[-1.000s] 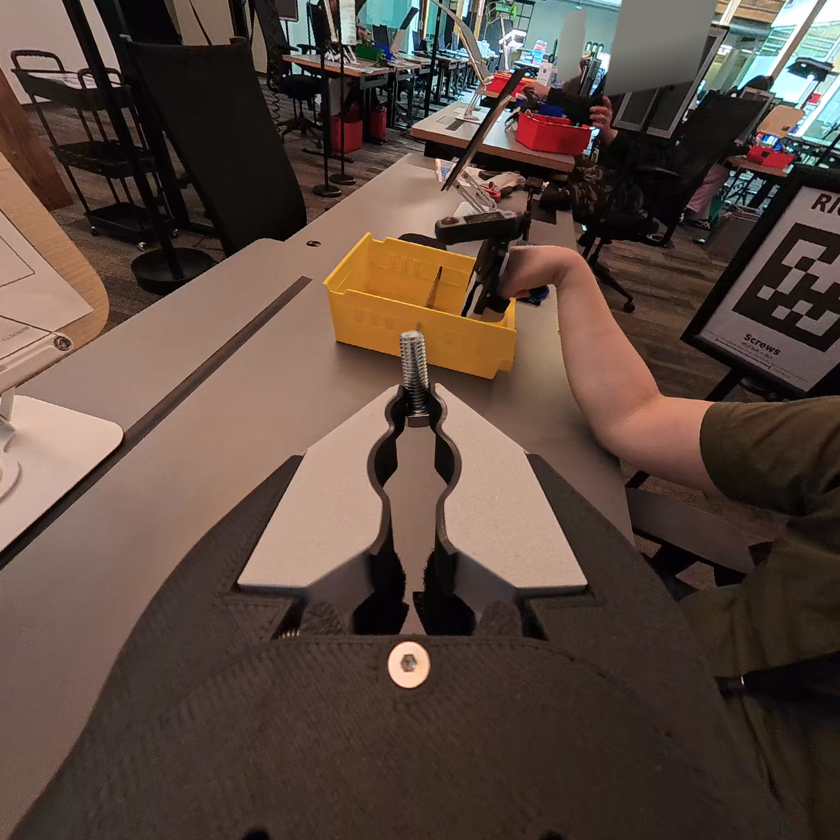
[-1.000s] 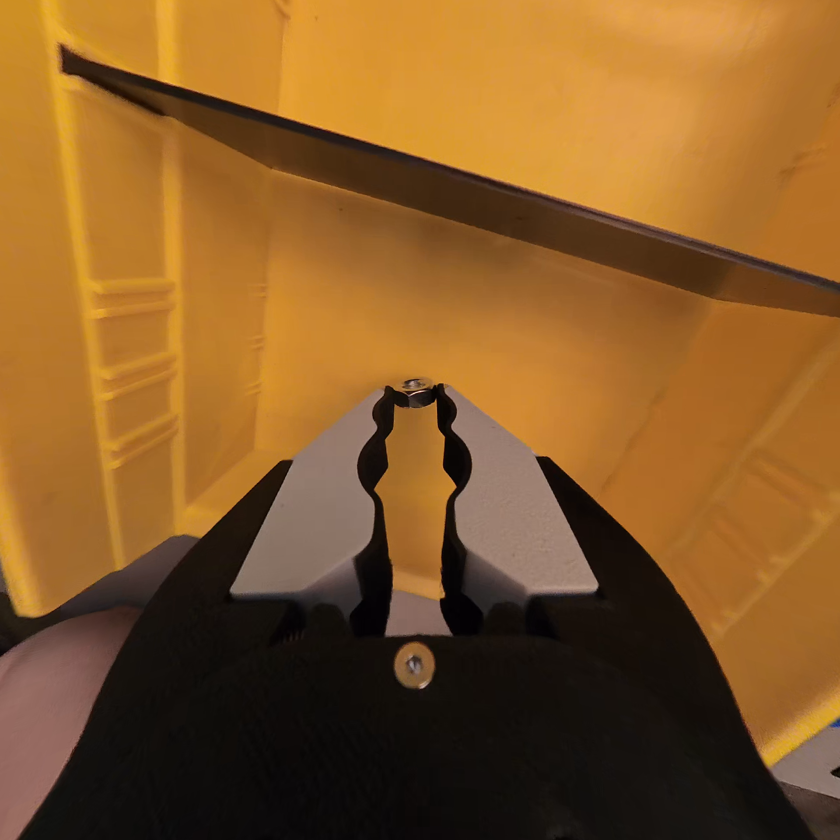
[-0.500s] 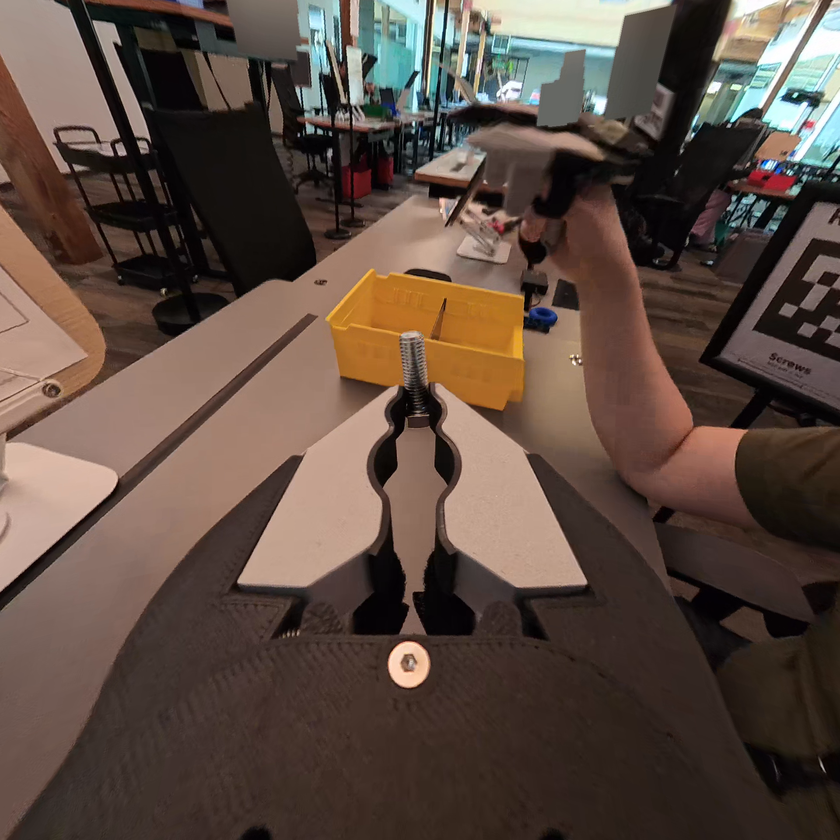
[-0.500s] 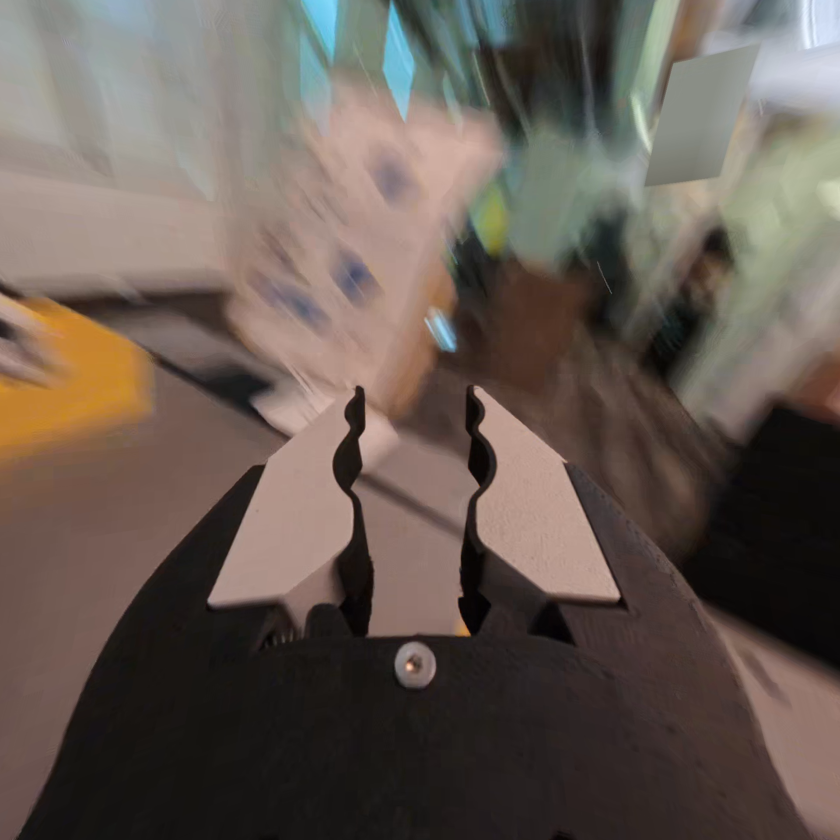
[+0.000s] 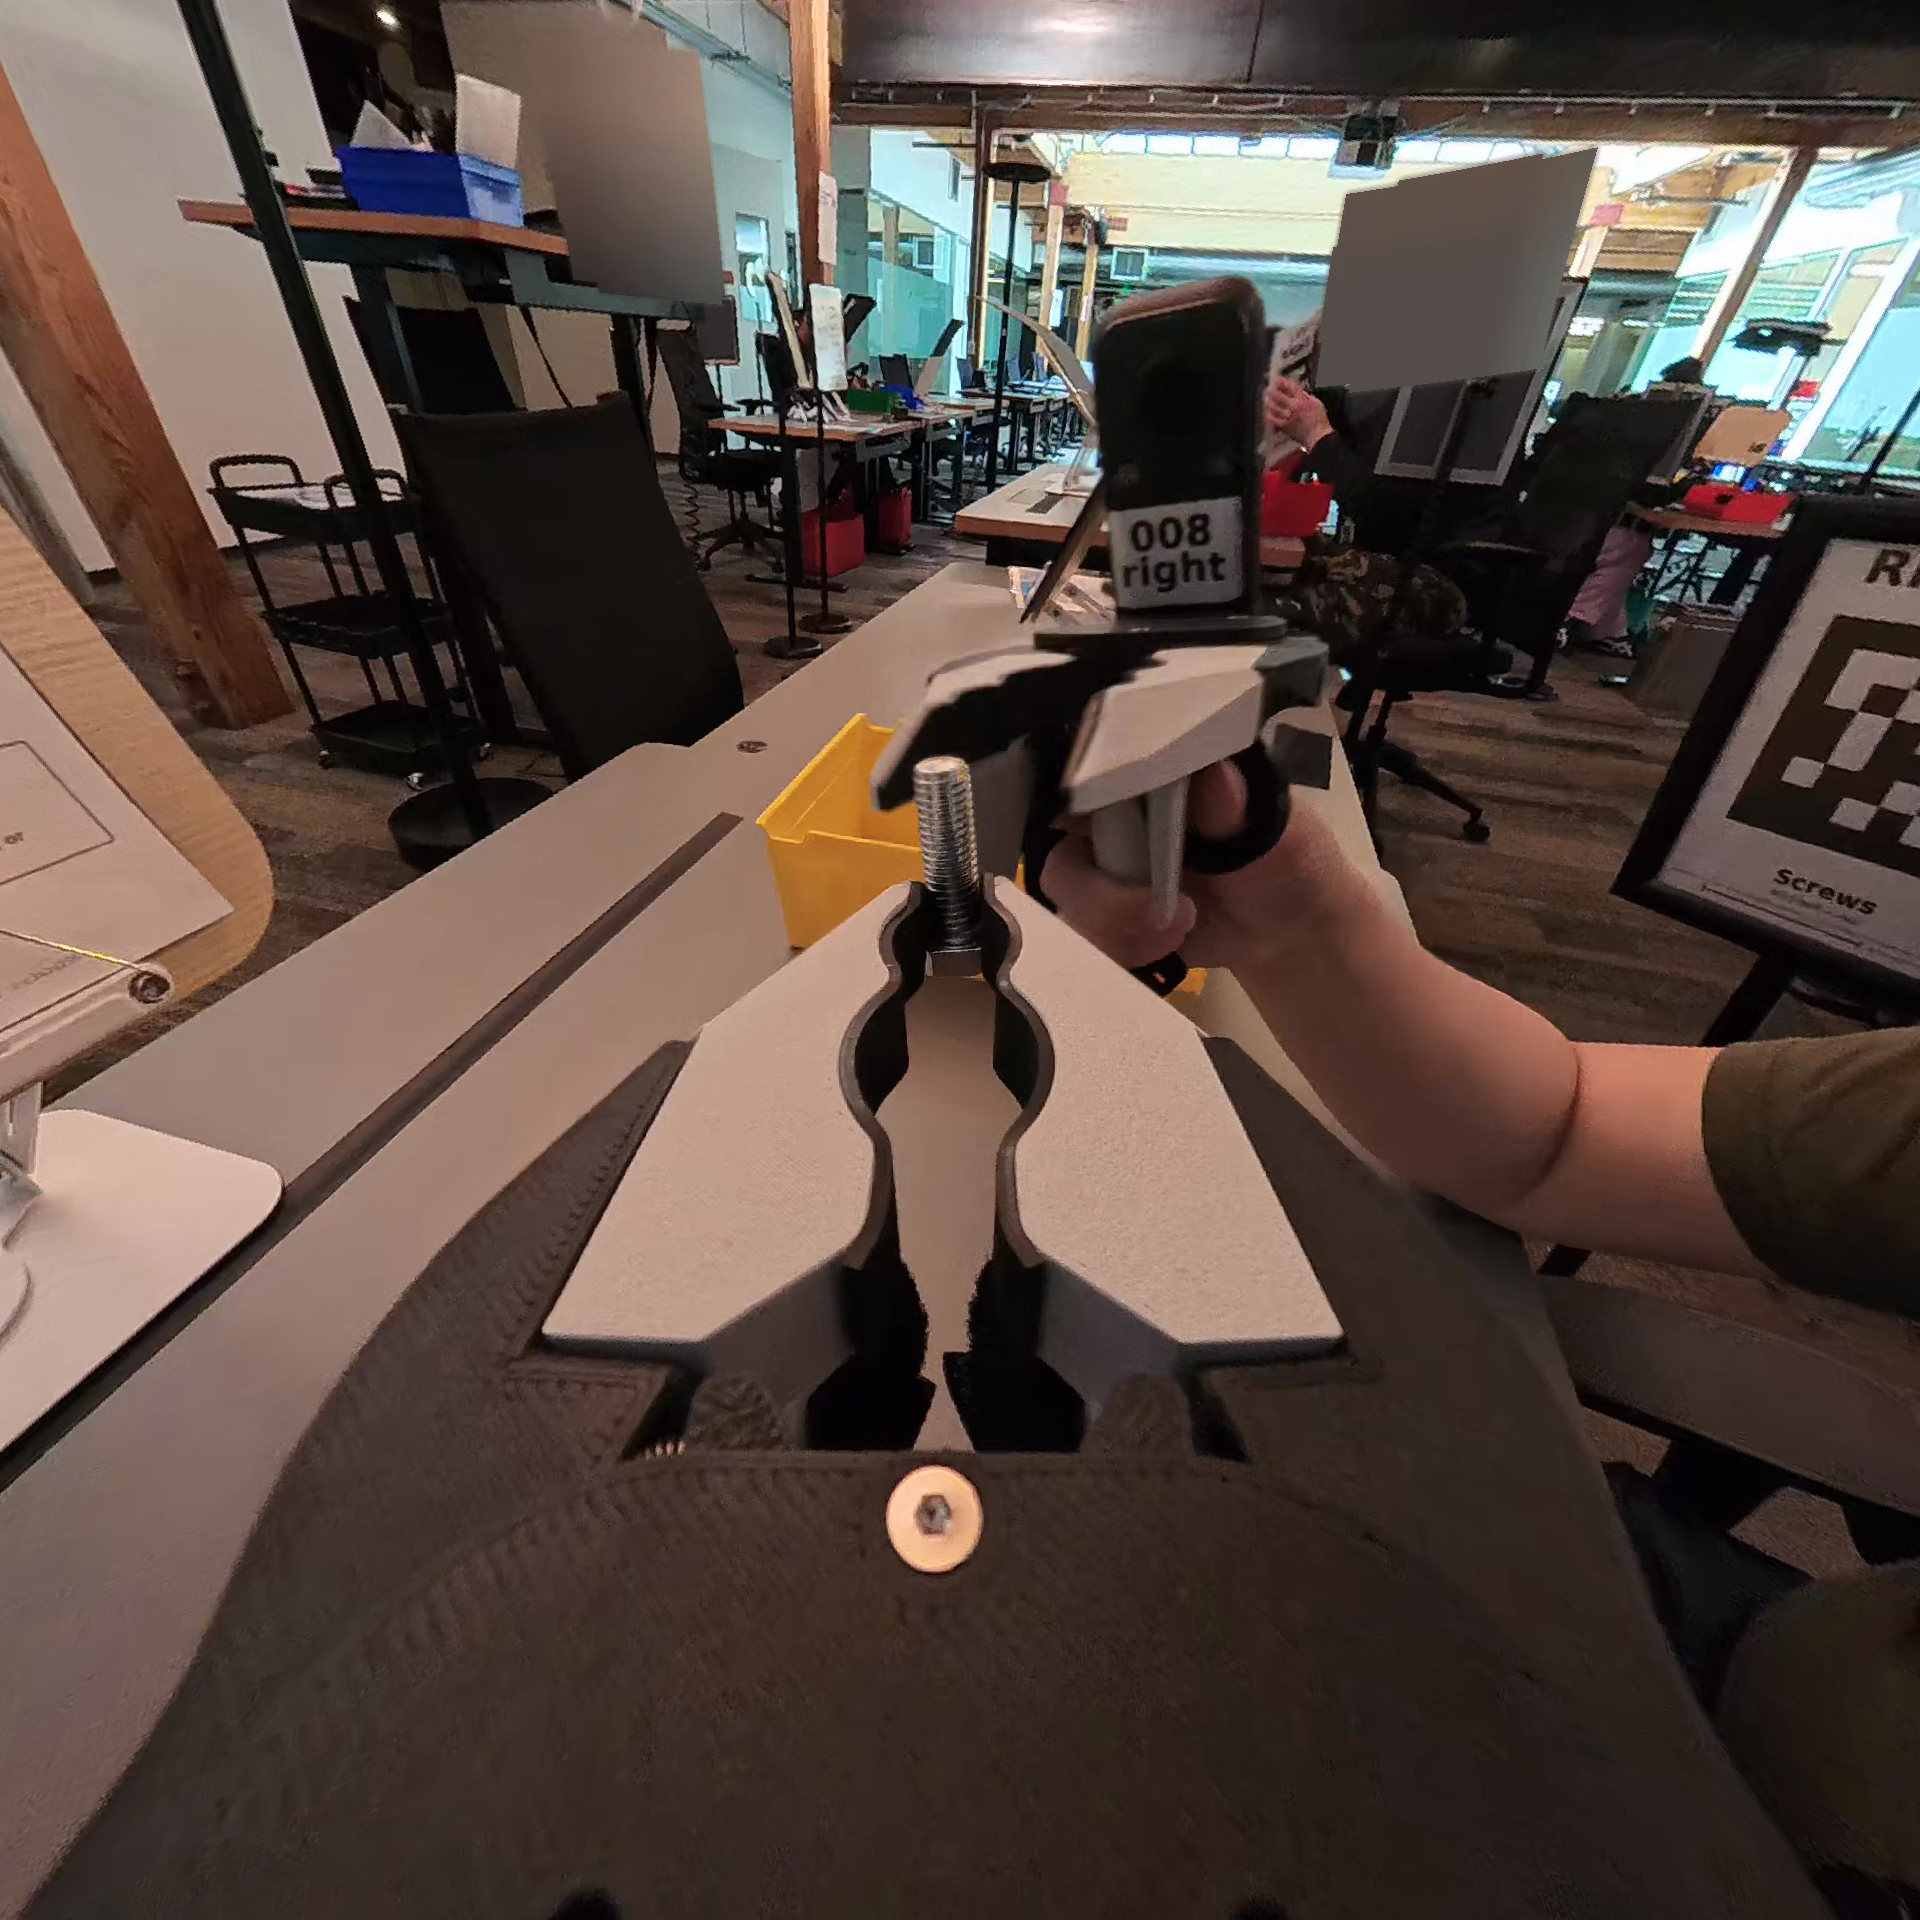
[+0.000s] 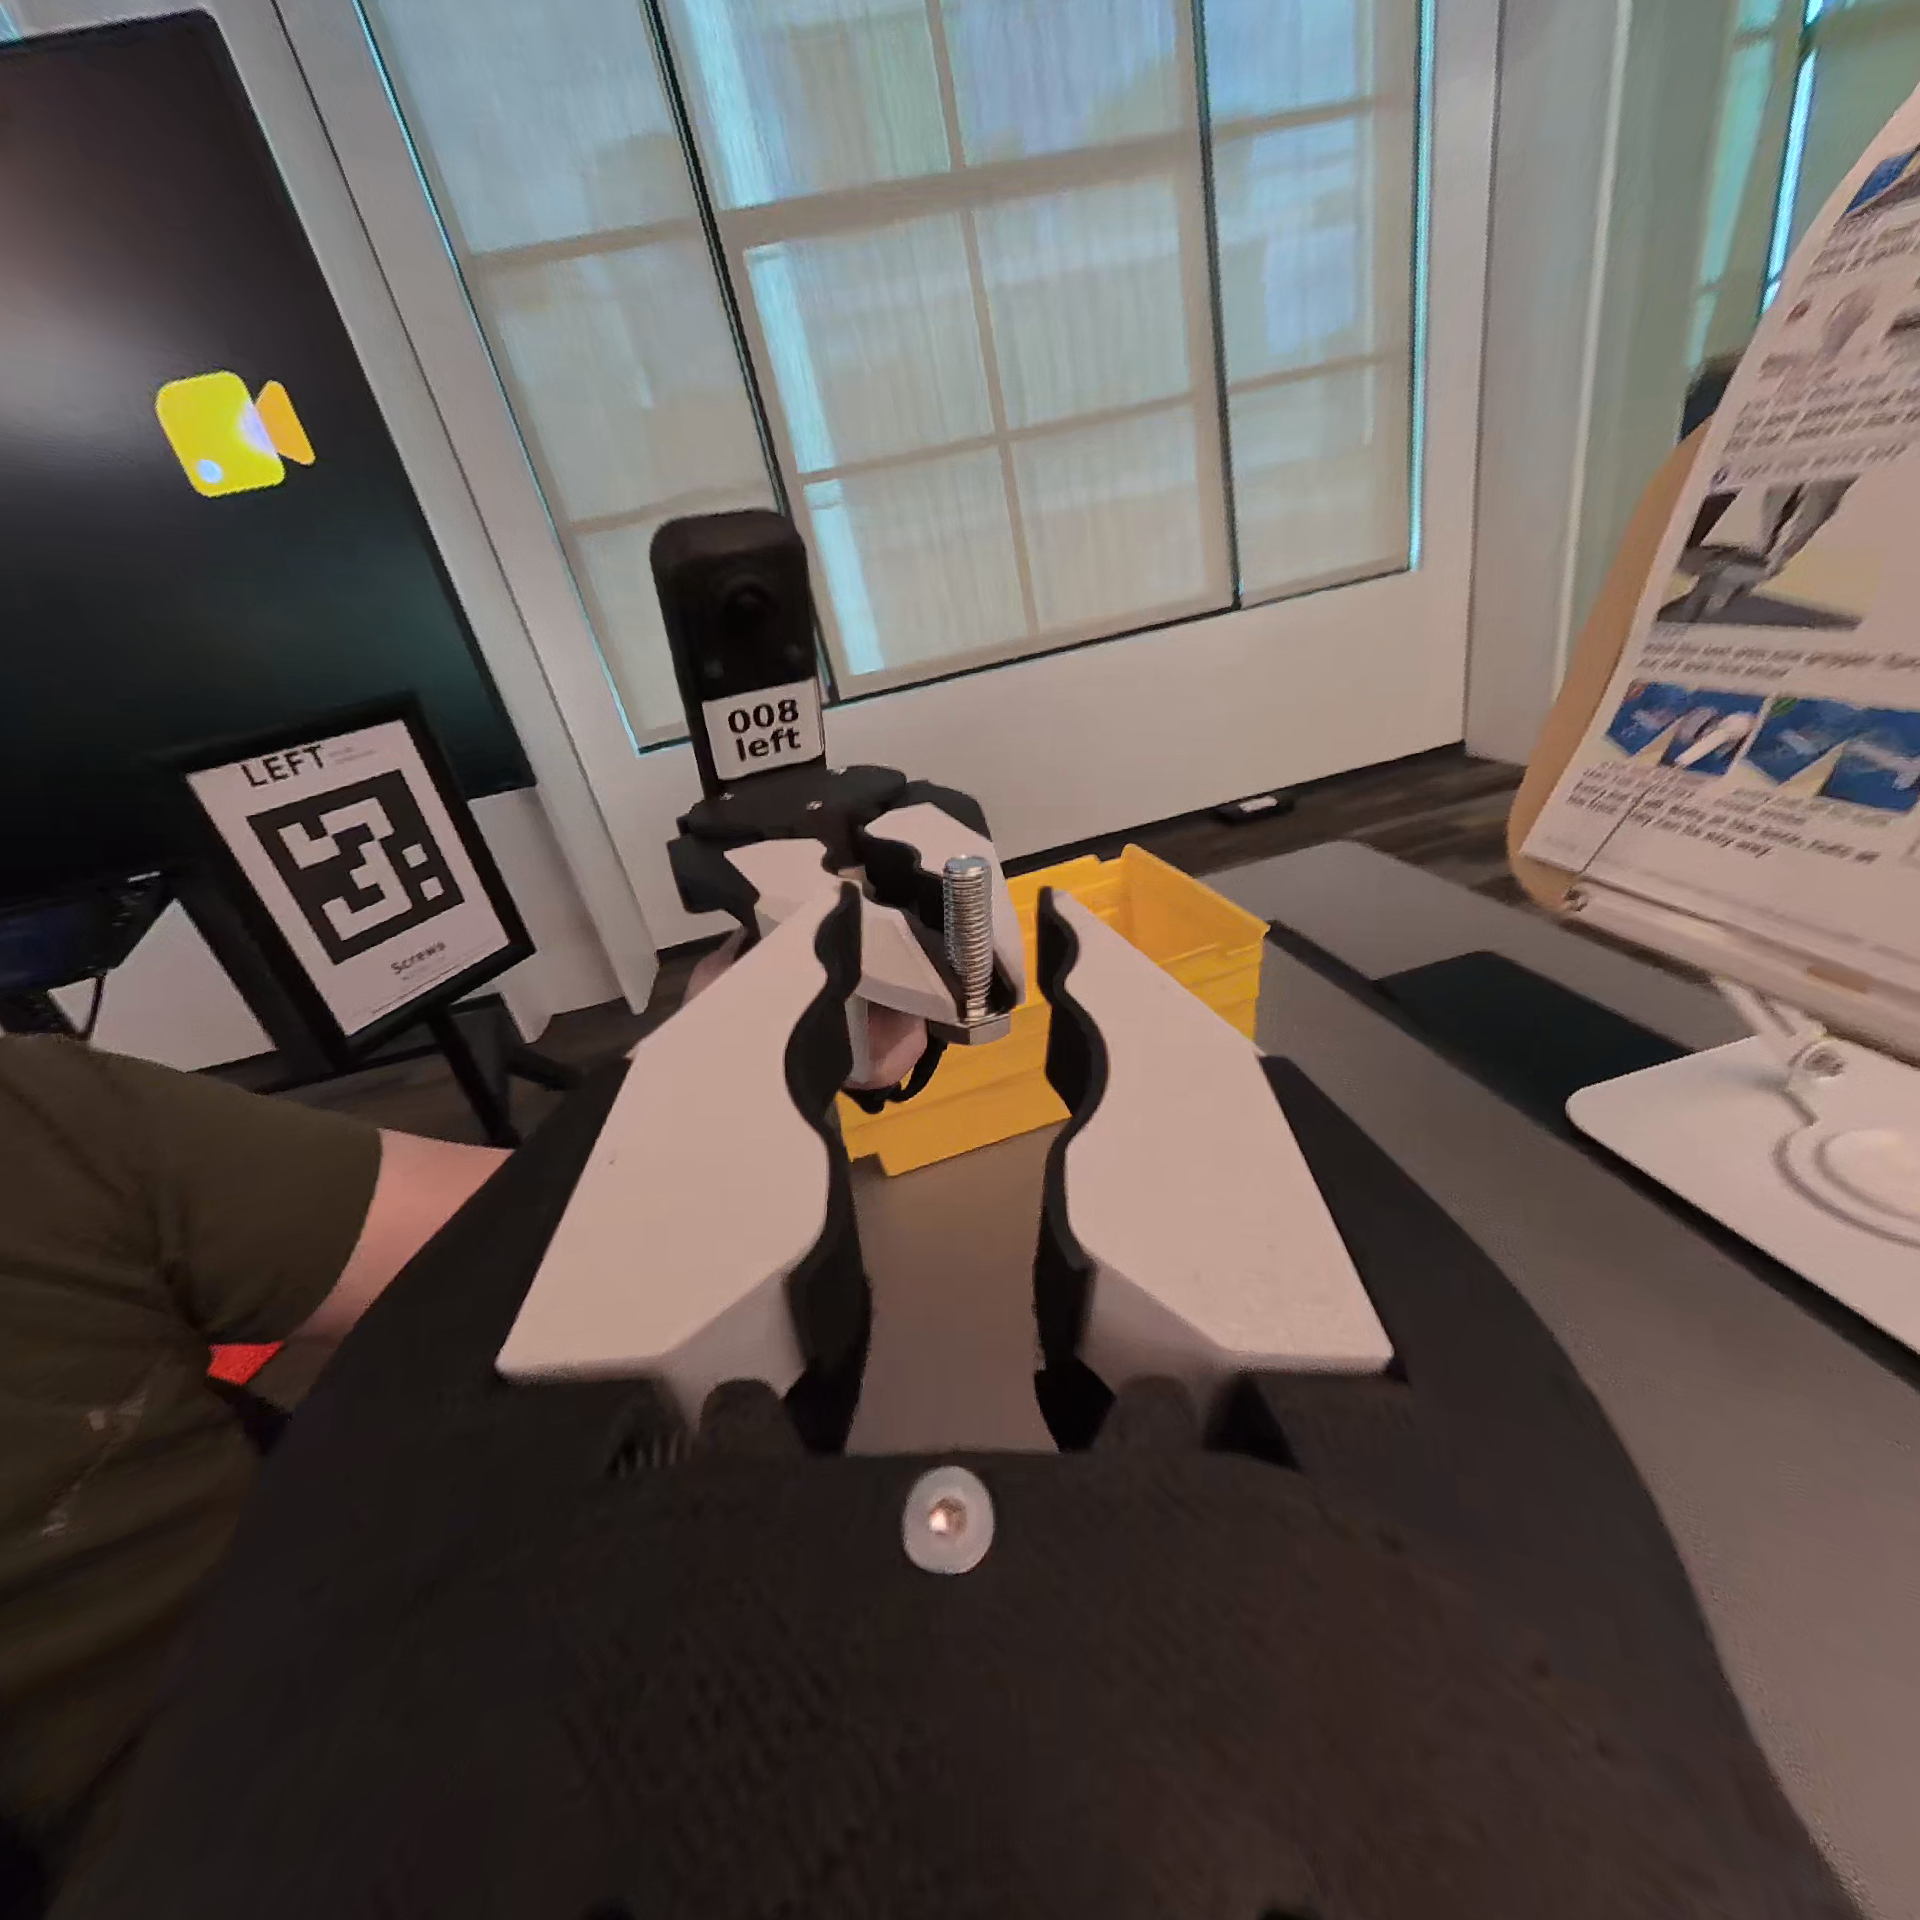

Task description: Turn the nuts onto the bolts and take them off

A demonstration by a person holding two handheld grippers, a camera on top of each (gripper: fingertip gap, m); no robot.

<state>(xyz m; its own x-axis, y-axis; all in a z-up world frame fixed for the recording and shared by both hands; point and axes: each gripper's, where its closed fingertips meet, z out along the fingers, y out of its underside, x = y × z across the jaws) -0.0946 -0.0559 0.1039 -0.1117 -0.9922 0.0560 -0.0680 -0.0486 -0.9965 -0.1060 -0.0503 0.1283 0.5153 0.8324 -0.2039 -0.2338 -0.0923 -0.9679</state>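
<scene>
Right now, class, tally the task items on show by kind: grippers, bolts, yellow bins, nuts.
Grippers: 2, left gripper and right gripper
Bolts: 1, bolt
Yellow bins: 1, yellow bin
Nuts: 0 visible
Total: 4

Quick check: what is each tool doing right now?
Left tool: closed on the upright bolt, gripping near its head.
Right tool: open, empty.

even indoor light, daylight through the windows point(image 6: 1039, 343) ahead. right wrist view slightly motion-soft; left wrist view sharp. strong wide-angle bending at edges, no harsh glare or shadows.
</scene>
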